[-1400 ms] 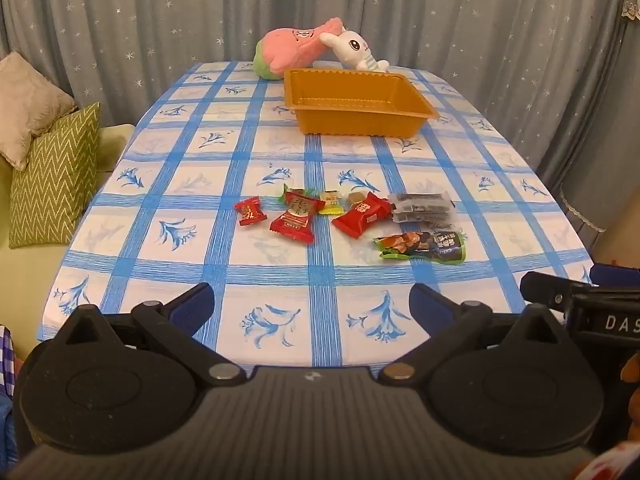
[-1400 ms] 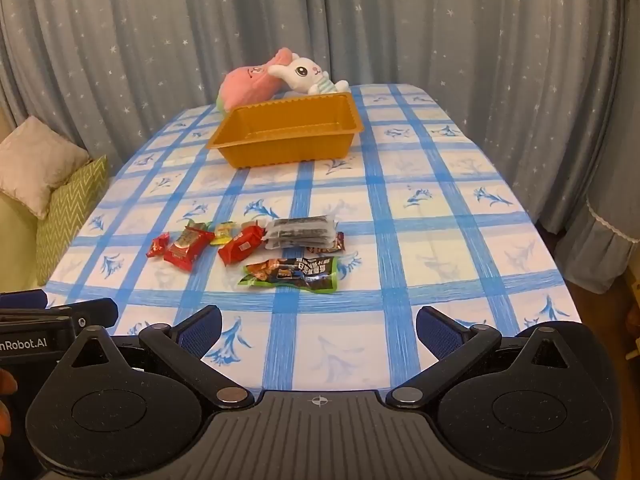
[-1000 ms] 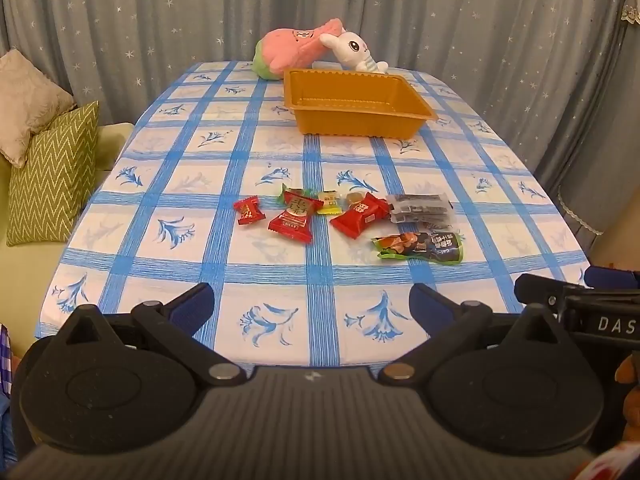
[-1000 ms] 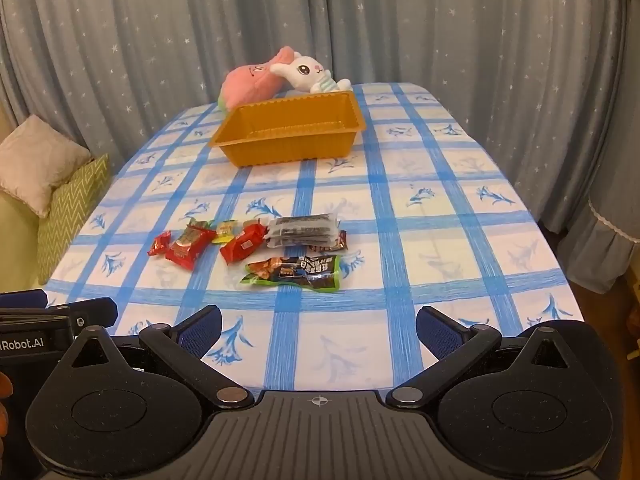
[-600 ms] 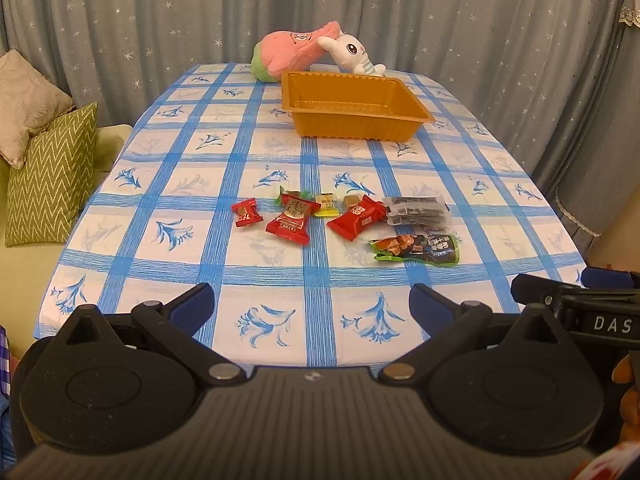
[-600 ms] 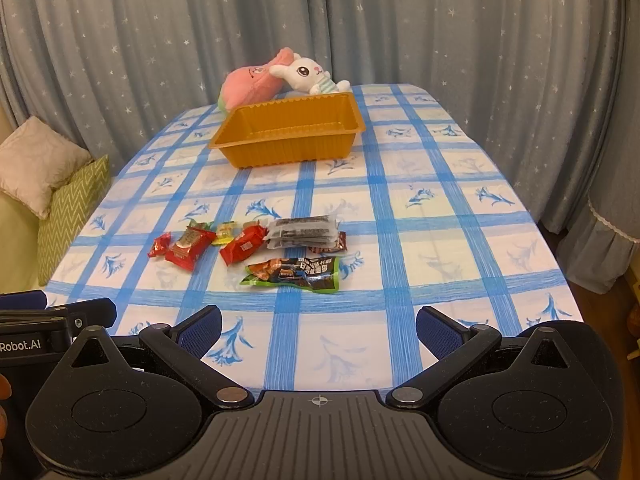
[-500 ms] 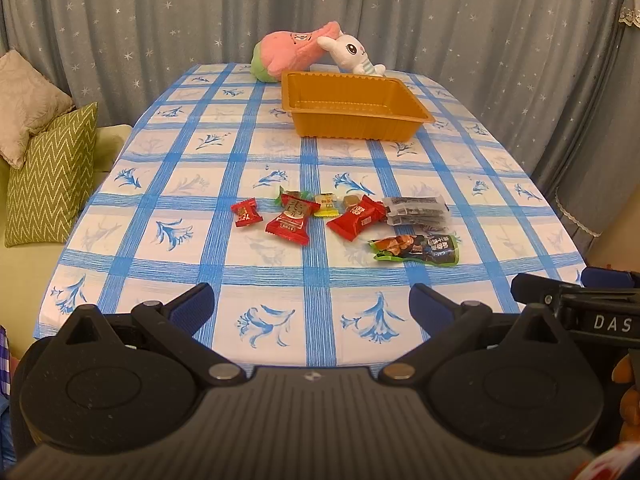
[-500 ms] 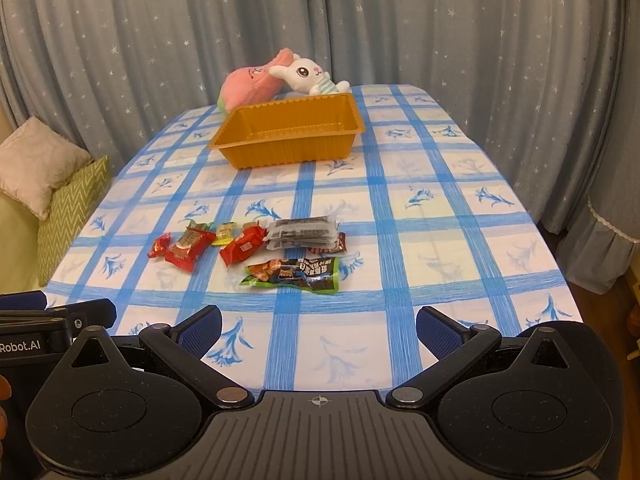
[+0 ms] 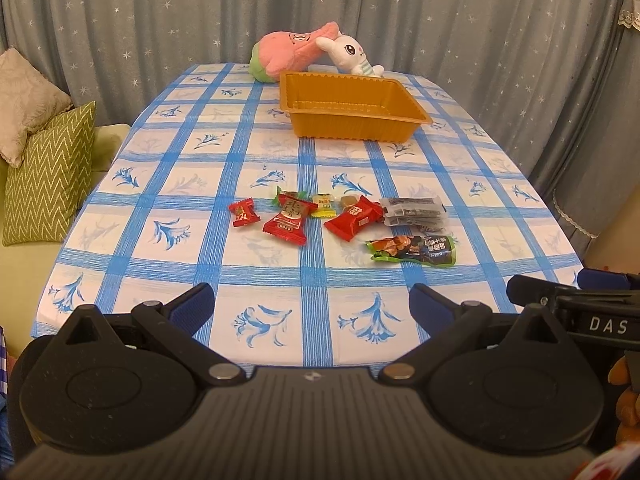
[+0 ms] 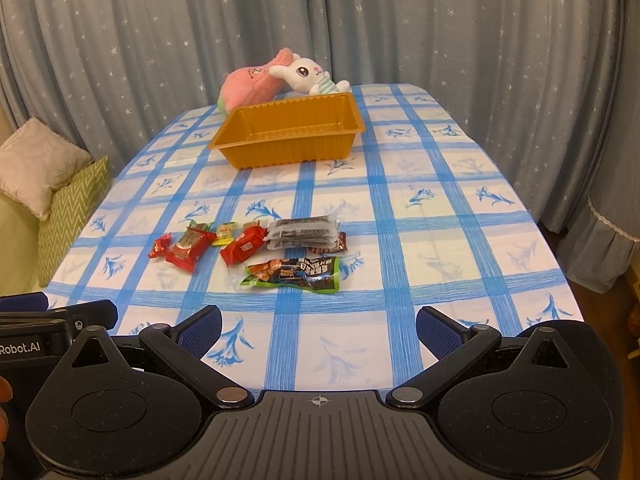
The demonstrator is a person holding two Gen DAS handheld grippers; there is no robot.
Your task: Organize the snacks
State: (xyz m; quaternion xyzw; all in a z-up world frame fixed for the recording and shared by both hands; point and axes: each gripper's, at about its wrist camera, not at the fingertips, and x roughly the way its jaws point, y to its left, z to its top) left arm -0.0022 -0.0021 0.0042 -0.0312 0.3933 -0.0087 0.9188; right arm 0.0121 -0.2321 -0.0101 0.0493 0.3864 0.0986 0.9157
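Note:
Several wrapped snacks lie in a loose row mid-table: a small red candy (image 9: 243,212), a red packet (image 9: 289,219), a yellow candy (image 9: 323,205), another red packet (image 9: 353,217), a clear pack of dark sticks (image 9: 413,211) and a green-edged pouch (image 9: 413,251). The same pouch (image 10: 294,273) shows in the right wrist view. An empty orange tray (image 9: 352,107) stands beyond them. My left gripper (image 9: 312,310) is open over the near table edge, holding nothing. My right gripper (image 10: 318,326) is open there too, beside the left.
Two plush toys, a pink one (image 9: 286,54) and a white rabbit (image 9: 350,54), lie behind the tray. The table carries a blue checked cloth (image 9: 168,184). A sofa with cushions (image 9: 44,176) stands at the left. Curtains (image 9: 480,20) hang behind and to the right.
Both views shifted very slightly; the snacks and tray sit a touch further left in the left wrist view. Nothing on the table moved. Both grippers stayed open.

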